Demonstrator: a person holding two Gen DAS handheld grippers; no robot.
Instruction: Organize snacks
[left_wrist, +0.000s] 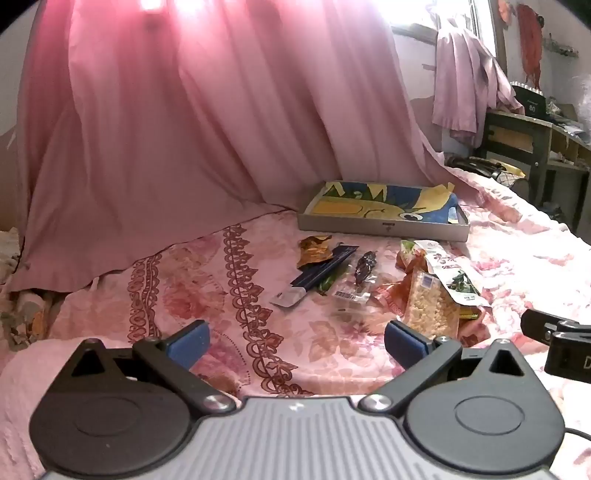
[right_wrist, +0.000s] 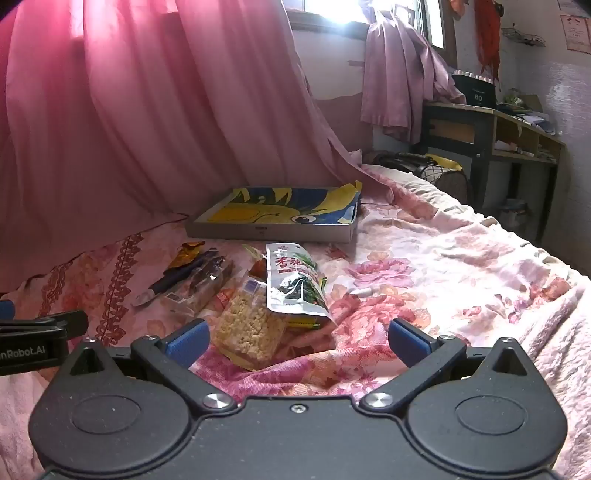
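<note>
Nearest my right gripper (right_wrist: 297, 341) lies the puffed-rice packet (right_wrist: 248, 332) on the bed (right_wrist: 443, 266), under the seaweed pouch (right_wrist: 293, 282). Both jaws stand wide, empty; left gripper (left_wrist: 295, 343) too. I'd take the top pouch first, toward the tray (right_wrist: 266, 230).

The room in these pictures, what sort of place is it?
Most likely a bedroom in someone's home. A bed with a flowery pink cover fills the foreground, a pink curtain hangs beside it, and a wooden desk piled with odds and ends stands by the window.
</note>
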